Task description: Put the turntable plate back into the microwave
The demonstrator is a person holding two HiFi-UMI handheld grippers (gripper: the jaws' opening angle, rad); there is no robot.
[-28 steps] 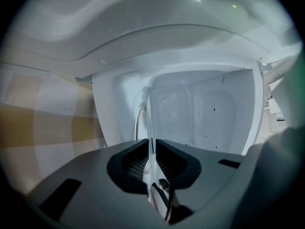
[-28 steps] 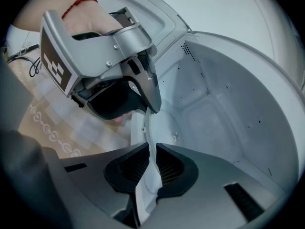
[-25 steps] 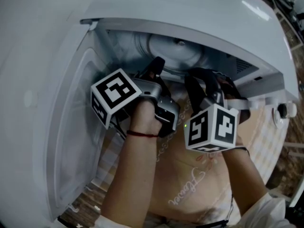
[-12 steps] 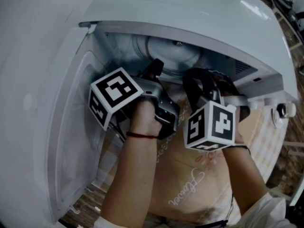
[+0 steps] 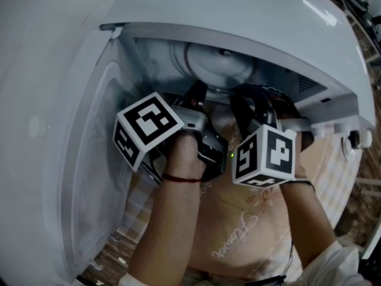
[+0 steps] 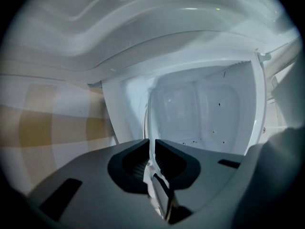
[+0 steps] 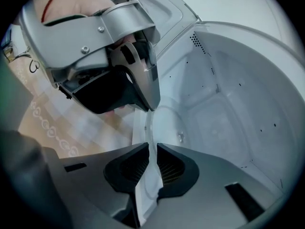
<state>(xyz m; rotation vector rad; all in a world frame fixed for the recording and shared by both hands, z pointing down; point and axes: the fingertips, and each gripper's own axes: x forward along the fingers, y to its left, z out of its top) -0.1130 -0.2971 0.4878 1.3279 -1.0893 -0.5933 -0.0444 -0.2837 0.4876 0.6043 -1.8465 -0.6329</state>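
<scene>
Simultaneously, the left gripper (image 6: 151, 163) and right gripper (image 7: 151, 168) each clamped the turntable plate (image 5: 215, 66) rim, centre frame, inside the microwave (image 5: 238, 16).

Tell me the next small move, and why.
Likely ease the plate further into the cavity. The left tongs and right tongs are both shut on its rim, and the cavity lies open just ahead.
</scene>
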